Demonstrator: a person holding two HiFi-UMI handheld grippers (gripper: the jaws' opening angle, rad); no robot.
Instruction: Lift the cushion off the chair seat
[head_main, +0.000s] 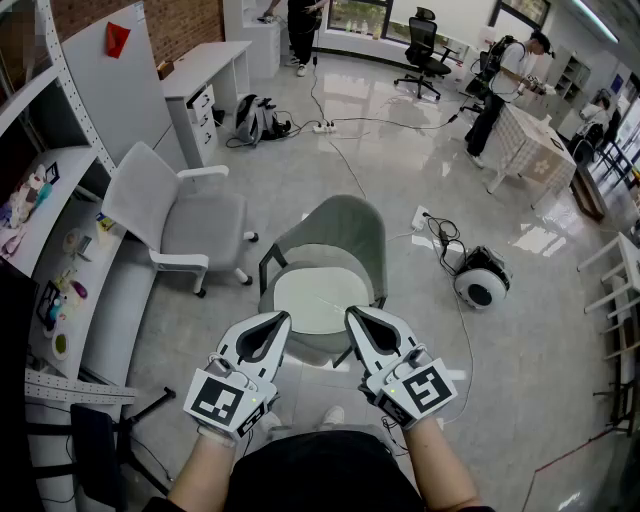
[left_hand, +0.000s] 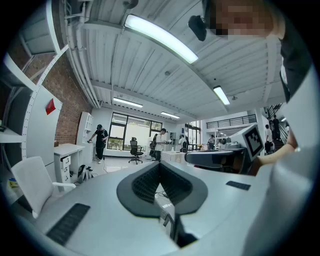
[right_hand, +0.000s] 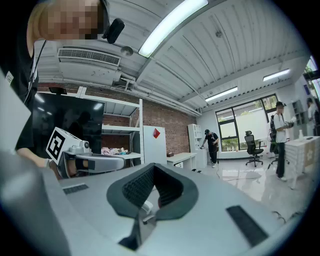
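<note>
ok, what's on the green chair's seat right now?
A pale cushion lies on the green chair, covering nearly the whole seat, so the seat surface beneath cannot be seen. The left tool and right tool, both shut, hide part of its near edge.

Open floor (head_main: 300, 170) rings the green chair (head_main: 372, 258); its curved backrest (head_main: 335, 216) walls the seat's far side, and a grey office chair (head_main: 190, 222) stands near its left.

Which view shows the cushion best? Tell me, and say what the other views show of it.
The head view: it looks down on the pale cushion lying on the seat of the green chair. Both gripper views look level across the room and show none of it.
</note>
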